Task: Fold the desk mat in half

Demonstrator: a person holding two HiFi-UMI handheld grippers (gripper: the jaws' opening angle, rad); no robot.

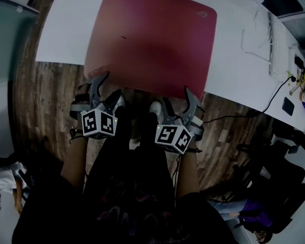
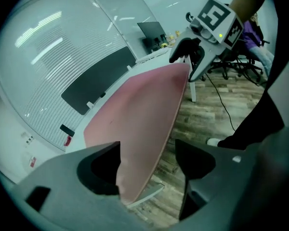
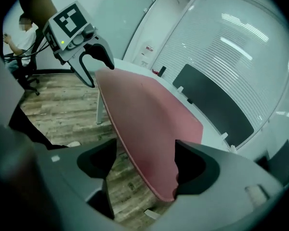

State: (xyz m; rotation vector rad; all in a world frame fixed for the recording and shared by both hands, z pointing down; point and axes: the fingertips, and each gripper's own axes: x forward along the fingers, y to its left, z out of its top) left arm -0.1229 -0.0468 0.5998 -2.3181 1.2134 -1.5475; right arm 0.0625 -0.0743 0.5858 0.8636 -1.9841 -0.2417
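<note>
A dark red desk mat (image 1: 152, 39) lies flat on the white table (image 1: 66, 29), its near edge at the table's front edge. My left gripper (image 1: 104, 88) is at the mat's near left corner and my right gripper (image 1: 179, 99) at its near right corner. In the left gripper view the mat's corner (image 2: 139, 124) lies between the wide-apart jaws of the left gripper (image 2: 147, 158), close to one jaw and not pinched. The right gripper view shows the same: the mat (image 3: 149, 124) passes between the spread jaws of the right gripper (image 3: 147, 160). Both grippers are open.
A white keyboard (image 1: 274, 39) and cables lie at the table's right end. Wood floor (image 1: 51, 90) runs below the front edge, with the person's shoes (image 1: 155, 107) close to the table. Office chairs (image 1: 279, 187) stand at the right.
</note>
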